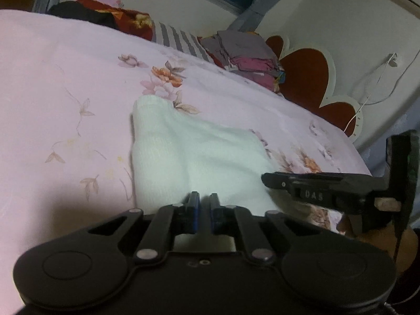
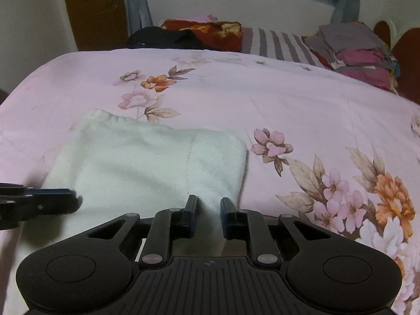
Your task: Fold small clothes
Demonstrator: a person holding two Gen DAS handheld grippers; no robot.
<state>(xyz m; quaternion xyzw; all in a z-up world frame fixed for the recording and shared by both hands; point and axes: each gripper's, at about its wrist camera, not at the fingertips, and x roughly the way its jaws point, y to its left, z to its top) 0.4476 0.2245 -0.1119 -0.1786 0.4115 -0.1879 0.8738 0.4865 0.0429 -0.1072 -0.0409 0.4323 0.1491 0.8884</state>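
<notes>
A small white knitted garment [image 1: 183, 152] [image 2: 136, 157] lies flat on the pink floral bedspread [image 1: 65, 92] [image 2: 262, 99], its ribbed cuff pointing away from me. My left gripper [image 1: 203, 197] is shut on the garment's near edge, with white cloth showing in the narrow slit between its fingers. My right gripper [image 2: 208, 200] is closed on the same near edge further right, and a fold of white fabric fills the gap between its pads. Each gripper shows in the other's view, the right gripper [image 1: 275, 181] at the garment's right corner and the left gripper [image 2: 76, 200] at its left side.
A stack of folded grey and magenta clothes [image 1: 249, 55] [image 2: 357, 50] sits at the far right of the bed beside a striped cloth [image 2: 278, 42]. A black garment [image 2: 162, 38] and a dark red blanket [image 2: 210, 32] lie along the far edge. A red heart-shaped headboard [image 1: 304, 73] stands to the right.
</notes>
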